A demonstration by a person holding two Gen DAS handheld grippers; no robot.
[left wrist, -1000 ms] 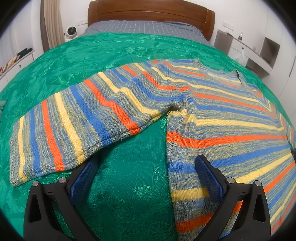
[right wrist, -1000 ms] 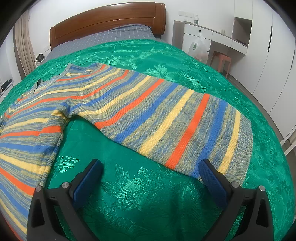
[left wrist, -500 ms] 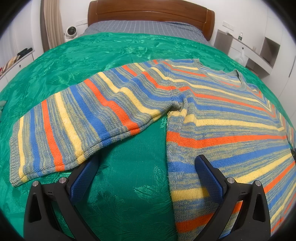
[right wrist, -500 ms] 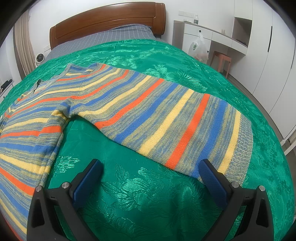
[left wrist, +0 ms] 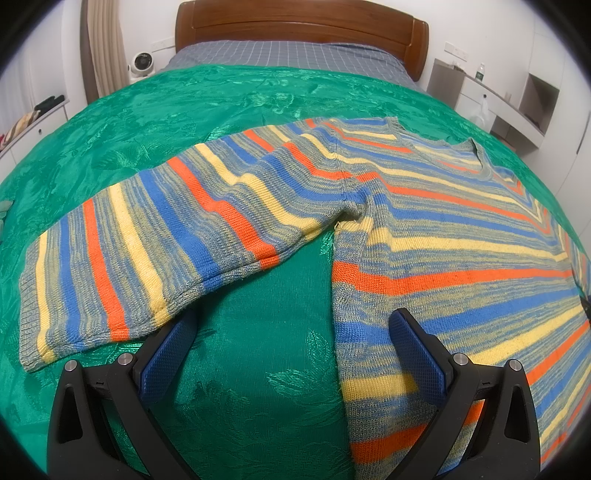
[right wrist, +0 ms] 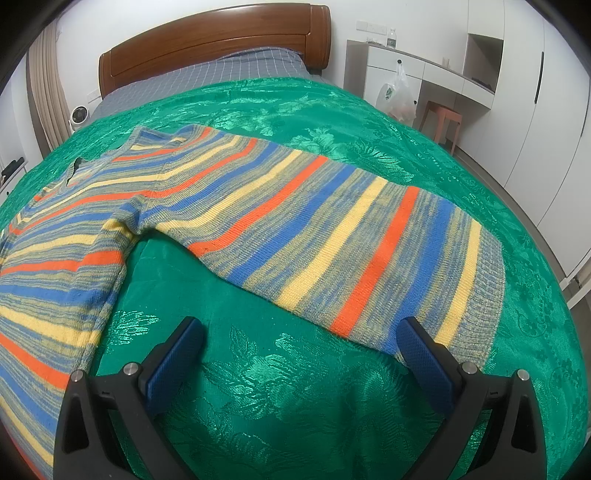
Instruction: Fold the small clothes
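Striped sweater (left wrist: 424, 229) lying flat with sleeves spread on the green bedspread (left wrist: 258, 369) covering the bed, left tongs (left wrist: 291, 332) hovering wide open near its left sleeve, right tongs (right wrist: 303, 336) gaping empty beside the right cuff (right wrist: 487, 295), wooden headboard (left wrist: 295, 26) standing beyond.

From my left camera the sweater (left wrist: 443, 236) runs off the right and bottom edges, hem unseen. My right camera cuts its body off at the left edge. The bottle (right wrist: 391, 37) on the far desk (right wrist: 443, 70) is too small to read.
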